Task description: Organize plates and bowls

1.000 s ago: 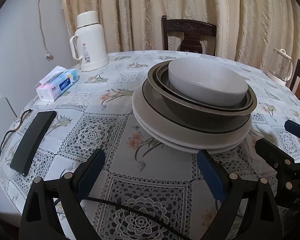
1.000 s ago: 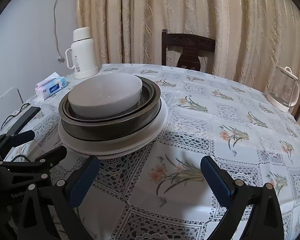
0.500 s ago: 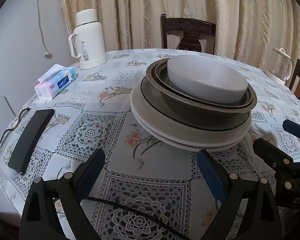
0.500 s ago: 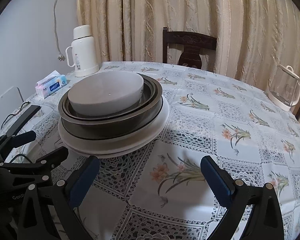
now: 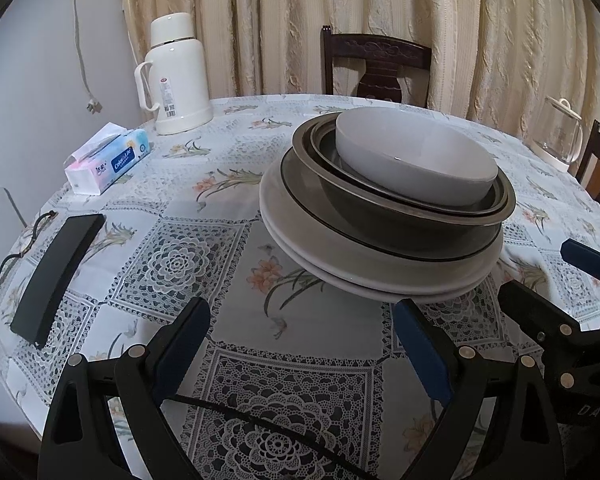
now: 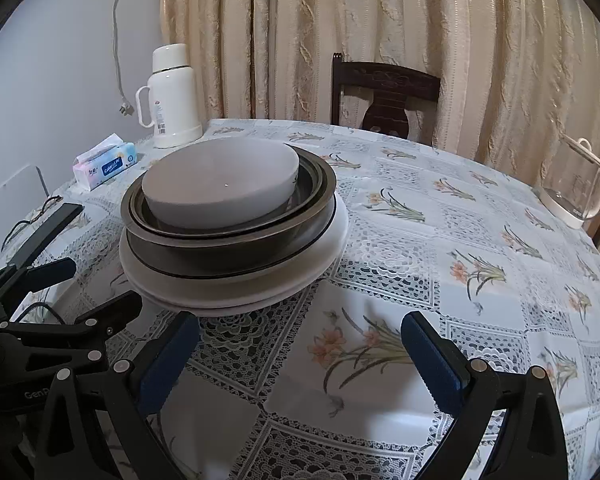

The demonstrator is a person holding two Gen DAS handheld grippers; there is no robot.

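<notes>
One stack of dishes stands on the round table. At its bottom lie white plates point(image 5: 364, 280) point(image 6: 320, 264), above them a dark bowl point(image 5: 380, 220) point(image 6: 228, 252) with metal-rimmed bowls nested inside, and a pale grey bowl point(image 5: 416, 160) point(image 6: 224, 184) on top. My left gripper point(image 5: 302, 332) is open just in front of the stack's left side, with nothing between its blue-padded fingers. My right gripper point(image 6: 300, 344) is open in front of the stack's right side, also holding nothing. Each gripper shows at the edge of the other's view.
A white thermos jug point(image 5: 176, 76) point(image 6: 172, 96) and a tissue pack point(image 5: 108, 160) point(image 6: 104, 166) sit at the far left. A black flat case point(image 5: 56, 272) with a cord lies near the left table edge. A glass kettle point(image 6: 576, 184) stands far right. A dark chair point(image 5: 376, 64) is behind.
Both views have drifted back and up a little, so the stack sits slightly lower and further off. Both grippers stay open and the dishes have not moved.
</notes>
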